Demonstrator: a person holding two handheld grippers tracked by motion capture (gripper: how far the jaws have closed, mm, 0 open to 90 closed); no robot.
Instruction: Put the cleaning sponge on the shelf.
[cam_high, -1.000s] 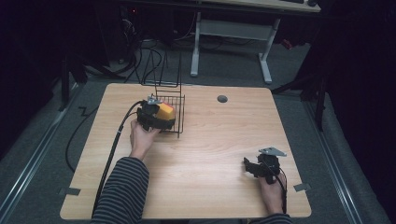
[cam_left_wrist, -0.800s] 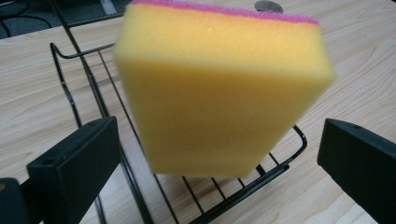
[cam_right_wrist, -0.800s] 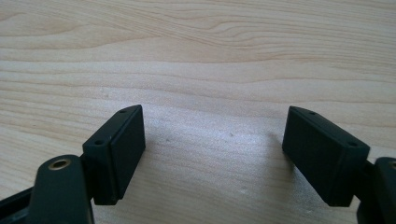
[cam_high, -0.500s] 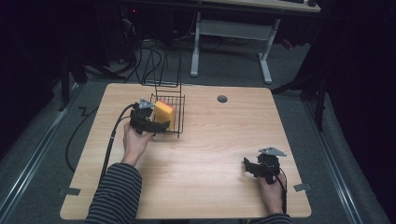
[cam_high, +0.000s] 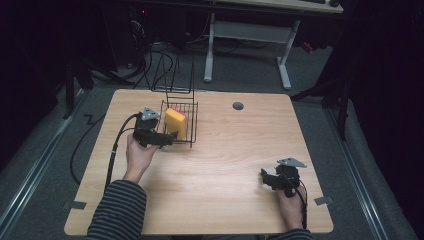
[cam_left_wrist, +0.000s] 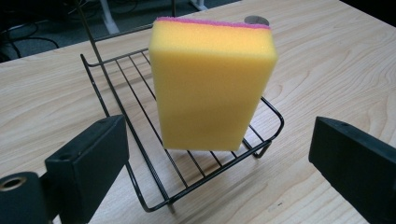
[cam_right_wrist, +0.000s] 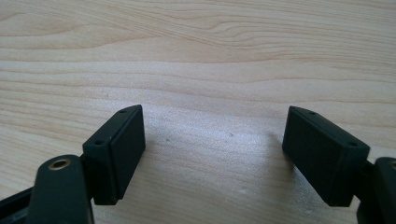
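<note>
Wire rack (cam_left_wrist: 140, 154) cradles upright sponge (cam_left_wrist: 210, 84); left gripper (cam_left_wrist: 219, 163) clear, closing

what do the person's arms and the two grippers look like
Both forearms wear dark sleeves with thin pale stripes. The left gripper and right gripper are black, each topped by a grey three-cornered plate, with a black cable trailing back. Their jaws are flat black blocks with small screw holes.
</note>
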